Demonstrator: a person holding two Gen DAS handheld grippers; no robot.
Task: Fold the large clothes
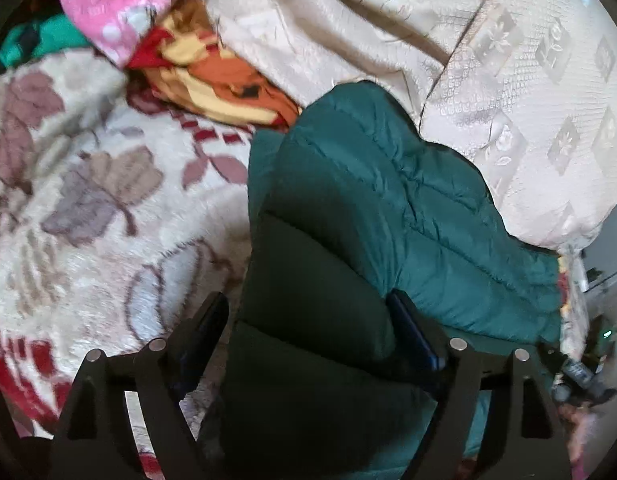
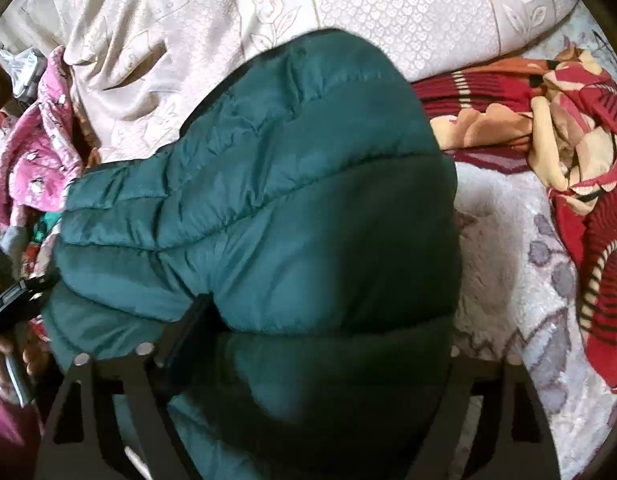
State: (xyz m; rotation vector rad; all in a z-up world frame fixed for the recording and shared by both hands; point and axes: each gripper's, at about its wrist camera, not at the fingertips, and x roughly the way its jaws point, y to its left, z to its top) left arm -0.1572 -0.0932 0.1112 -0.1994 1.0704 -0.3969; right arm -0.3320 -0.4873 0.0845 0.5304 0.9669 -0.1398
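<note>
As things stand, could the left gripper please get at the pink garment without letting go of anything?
Probably not: the left gripper is clamped on the green jacket, and the pink garment lies far off beyond the leaf-patterned blanket.

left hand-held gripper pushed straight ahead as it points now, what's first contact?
The green puffer jacket: it already fills the left hand-held gripper between its fingers. Beyond it lies the cream bedspread, though depth is hard to judge.
</note>
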